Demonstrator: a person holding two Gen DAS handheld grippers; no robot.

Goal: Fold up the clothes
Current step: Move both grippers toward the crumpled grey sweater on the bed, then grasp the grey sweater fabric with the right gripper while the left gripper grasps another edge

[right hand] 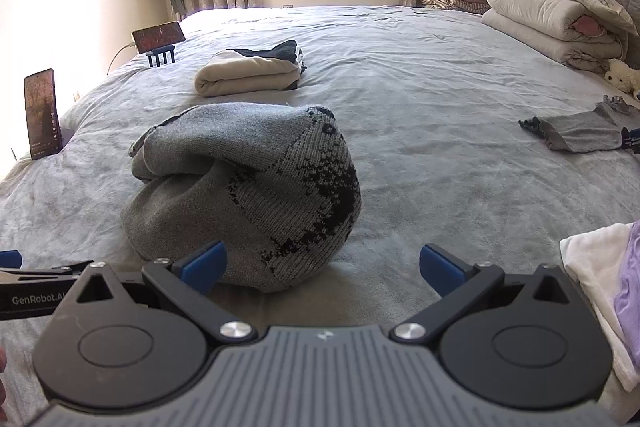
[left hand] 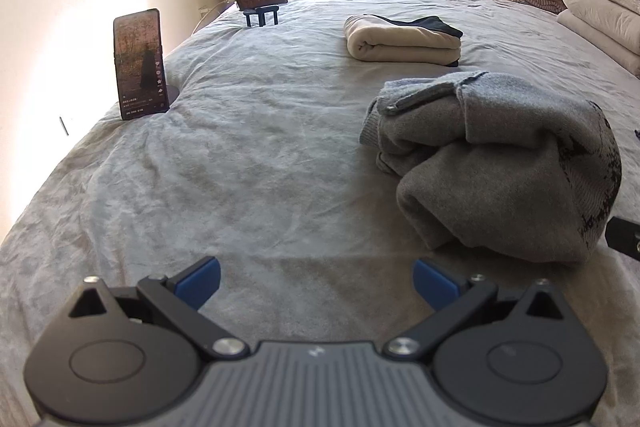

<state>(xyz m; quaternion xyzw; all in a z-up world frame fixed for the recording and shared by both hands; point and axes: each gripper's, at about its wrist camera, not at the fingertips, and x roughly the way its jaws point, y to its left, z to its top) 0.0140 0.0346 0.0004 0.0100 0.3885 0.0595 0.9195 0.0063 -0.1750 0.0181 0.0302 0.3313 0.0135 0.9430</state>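
The grey sweater (right hand: 248, 187) is lying bunched on the bed (right hand: 440, 107) — both the left gripper (left hand: 316, 283) and right gripper (right hand: 322, 267) are hovering with fingers spread wide, gripping nothing, the right one just before it

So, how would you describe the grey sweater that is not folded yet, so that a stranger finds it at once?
Start from the large bed with the grey cover. In its near part, just ahead of the open right hand-held gripper, lies the grey sweater in a rumpled heap. Unlike the neat cream and dark folded pile farther back, it is bunched up and carries a speckled black knit pattern.
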